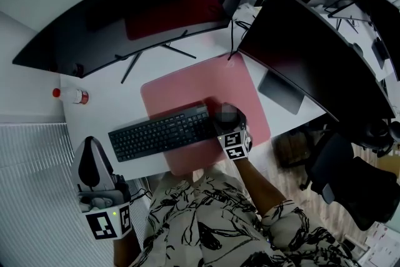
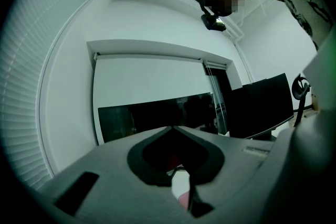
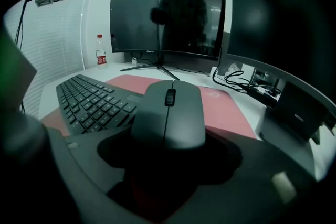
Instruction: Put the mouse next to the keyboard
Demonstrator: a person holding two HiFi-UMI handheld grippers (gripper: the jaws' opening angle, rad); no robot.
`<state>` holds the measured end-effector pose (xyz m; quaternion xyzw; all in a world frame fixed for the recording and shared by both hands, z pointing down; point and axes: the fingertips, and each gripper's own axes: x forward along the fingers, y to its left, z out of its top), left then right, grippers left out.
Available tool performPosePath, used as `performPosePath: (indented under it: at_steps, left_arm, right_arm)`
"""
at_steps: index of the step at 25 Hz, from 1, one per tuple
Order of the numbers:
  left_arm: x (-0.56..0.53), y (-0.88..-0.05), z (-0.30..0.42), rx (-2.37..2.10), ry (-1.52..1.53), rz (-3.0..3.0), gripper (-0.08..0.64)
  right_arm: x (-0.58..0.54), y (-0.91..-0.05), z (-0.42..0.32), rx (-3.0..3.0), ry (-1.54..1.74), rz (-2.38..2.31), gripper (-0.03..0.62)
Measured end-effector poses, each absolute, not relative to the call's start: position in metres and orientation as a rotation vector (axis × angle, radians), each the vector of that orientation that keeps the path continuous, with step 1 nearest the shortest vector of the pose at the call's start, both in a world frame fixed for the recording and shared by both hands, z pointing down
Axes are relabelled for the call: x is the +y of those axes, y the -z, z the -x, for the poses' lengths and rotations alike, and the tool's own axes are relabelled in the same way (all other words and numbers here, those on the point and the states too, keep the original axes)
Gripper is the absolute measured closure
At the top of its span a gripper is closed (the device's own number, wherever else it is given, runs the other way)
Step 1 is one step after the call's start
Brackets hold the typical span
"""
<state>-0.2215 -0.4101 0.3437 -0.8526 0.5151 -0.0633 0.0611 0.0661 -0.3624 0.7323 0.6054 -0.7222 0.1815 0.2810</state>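
A grey mouse [image 3: 168, 110] lies on the pink desk mat [image 1: 206, 87], just right of the black keyboard [image 1: 159, 132]. In the head view the mouse [image 1: 229, 113] shows past my right gripper [image 1: 229, 125]. In the right gripper view my right gripper [image 3: 168, 152] has its jaws around the rear of the mouse, shut on it, and the keyboard [image 3: 92, 105] lies close on the left. My left gripper [image 1: 92, 150] hangs off the desk's near left corner. Its jaws meet at the tip [image 2: 173, 131] and hold nothing.
A curved monitor [image 1: 144, 3] stands behind the mat, and a second monitor [image 1: 306, 53] stands at the right. A small bottle with a red cap [image 1: 72, 95] sits at the desk's left edge. Cables [image 3: 236, 81] lie by the right monitor. An office chair [image 1: 350, 178] stands right of the desk.
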Motion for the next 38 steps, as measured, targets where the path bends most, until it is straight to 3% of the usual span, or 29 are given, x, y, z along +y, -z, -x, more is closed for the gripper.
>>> performPosePath:
  at_steps: [32, 38]
  left_arm:
    - [-0.4094, -0.3376, 0.2192, 1.557, 0.153, 2.578, 0.563]
    - [-0.4094, -0.3349, 0.2185, 1.551, 0.148, 2.575, 0.563]
  right_arm:
    - [-0.363, -0.7324, -0.0646, -1.942, -0.469, -1.601, 0.278]
    - [-0.3614, -0.7382, -0.0727, -1.835, -0.646, -1.712, 0.284]
